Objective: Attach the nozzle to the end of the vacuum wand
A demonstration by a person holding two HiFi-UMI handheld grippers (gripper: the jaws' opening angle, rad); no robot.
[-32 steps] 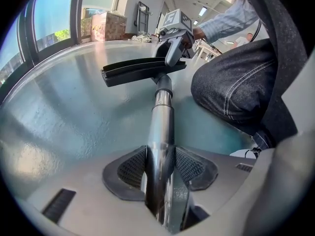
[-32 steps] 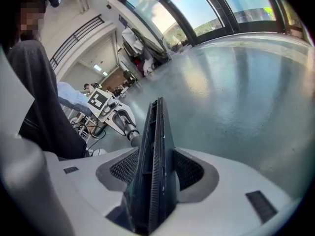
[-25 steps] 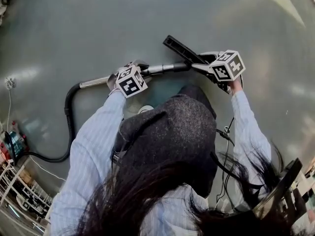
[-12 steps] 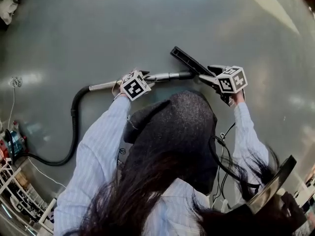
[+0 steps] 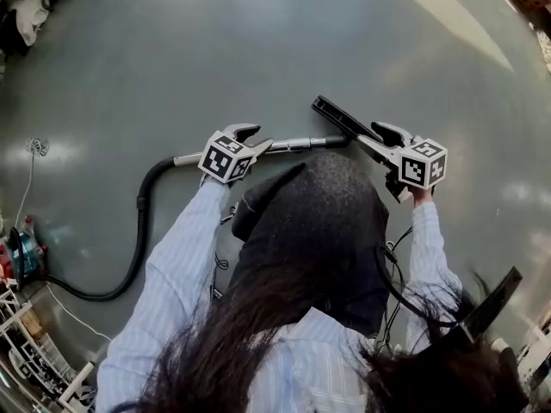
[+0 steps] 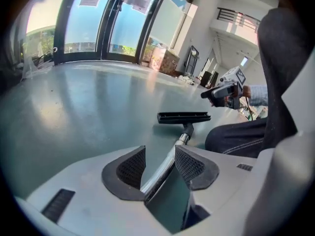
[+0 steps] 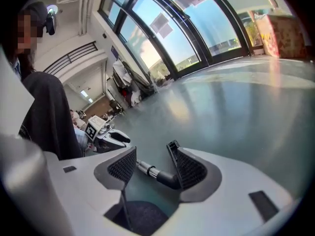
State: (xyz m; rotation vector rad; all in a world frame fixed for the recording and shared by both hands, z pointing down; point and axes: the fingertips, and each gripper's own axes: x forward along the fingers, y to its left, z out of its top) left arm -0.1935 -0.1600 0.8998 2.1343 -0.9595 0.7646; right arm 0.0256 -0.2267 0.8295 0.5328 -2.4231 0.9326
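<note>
The black flat nozzle (image 5: 340,117) sits on the end of the chrome wand (image 5: 293,145), and both lie on the grey floor. A black hose (image 5: 138,222) curves away from the wand's other end. My left gripper (image 5: 258,136) hovers above the wand's left part, open. In the left gripper view its jaws (image 6: 160,156) frame the wand (image 6: 167,163) and the nozzle (image 6: 183,117) without touching them. My right gripper (image 5: 368,132) is raised beside the nozzle, open. Between its jaws (image 7: 151,159) the black elbow (image 7: 165,177) shows on the floor below.
The hose leads to a vacuum body (image 5: 21,256) at the left edge, beside a white rack (image 5: 34,351). A thin cord (image 5: 33,157) lies on the floor at left. The person's dark trouser knee (image 6: 236,136) is close to the wand. Glass walls stand far off.
Both grippers have lifted off the wand and the nozzle neck and now hang above them. The joined wand and nozzle stay on the floor.
</note>
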